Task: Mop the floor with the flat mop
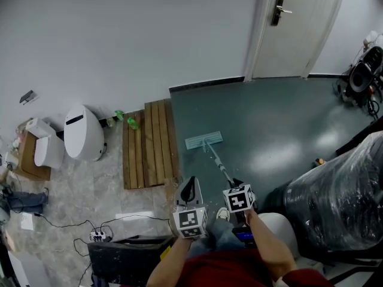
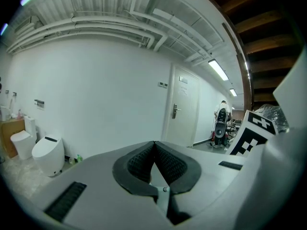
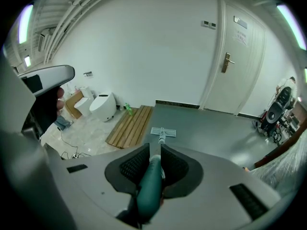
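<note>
The flat mop's pale blue head [image 1: 203, 140] lies on the dark grey-green floor [image 1: 281, 130], just right of a wooden slat platform. Its pole runs back toward me to a teal handle [image 3: 149, 188]. My right gripper [image 1: 235, 185] is shut on that handle, and the right gripper view shows the mop head [image 3: 163, 132] straight ahead of the jaws. My left gripper [image 1: 190, 181] is held up beside it, apart from the mop. In the left gripper view, the left gripper [image 2: 154, 143] has its pads pressed together with nothing between them.
A wooden slat platform [image 1: 149, 142] lies left of the mop head, with green bottles [image 1: 131, 123] and a white toilet [image 1: 84, 133] beyond it. Cables and a power strip [image 1: 99, 237] trail at lower left. A plastic-wrapped bulk [image 1: 341, 190] stands right; a white door [image 1: 293, 23] is far.
</note>
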A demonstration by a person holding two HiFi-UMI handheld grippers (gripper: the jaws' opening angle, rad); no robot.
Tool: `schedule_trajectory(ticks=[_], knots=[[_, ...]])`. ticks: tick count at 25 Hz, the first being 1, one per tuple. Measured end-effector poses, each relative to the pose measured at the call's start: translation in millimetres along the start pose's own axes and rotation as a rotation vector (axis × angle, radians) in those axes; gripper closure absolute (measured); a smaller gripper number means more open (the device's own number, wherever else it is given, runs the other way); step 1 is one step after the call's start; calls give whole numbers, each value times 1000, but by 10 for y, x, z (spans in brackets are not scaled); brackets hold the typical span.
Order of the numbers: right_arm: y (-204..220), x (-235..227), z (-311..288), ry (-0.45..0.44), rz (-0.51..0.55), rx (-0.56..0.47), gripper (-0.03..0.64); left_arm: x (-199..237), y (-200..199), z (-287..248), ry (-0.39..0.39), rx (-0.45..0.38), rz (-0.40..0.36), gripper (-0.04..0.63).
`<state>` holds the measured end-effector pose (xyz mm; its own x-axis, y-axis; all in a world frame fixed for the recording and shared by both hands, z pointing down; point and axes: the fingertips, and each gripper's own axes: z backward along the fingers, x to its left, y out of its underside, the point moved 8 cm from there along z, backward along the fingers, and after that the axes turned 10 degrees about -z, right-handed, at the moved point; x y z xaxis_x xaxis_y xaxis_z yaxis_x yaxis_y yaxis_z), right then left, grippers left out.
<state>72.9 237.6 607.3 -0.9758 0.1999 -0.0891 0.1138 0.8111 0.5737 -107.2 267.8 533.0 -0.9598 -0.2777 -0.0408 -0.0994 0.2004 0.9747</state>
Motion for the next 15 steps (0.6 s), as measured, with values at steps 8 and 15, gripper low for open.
schedule_trajectory(ticks=[8, 15], knots=[[317, 233, 161, 18, 3, 6, 532, 89, 145, 378, -3, 2, 19, 580], [565, 417, 276, 28, 14, 7, 532, 122, 325, 618, 8, 21, 28, 581]])
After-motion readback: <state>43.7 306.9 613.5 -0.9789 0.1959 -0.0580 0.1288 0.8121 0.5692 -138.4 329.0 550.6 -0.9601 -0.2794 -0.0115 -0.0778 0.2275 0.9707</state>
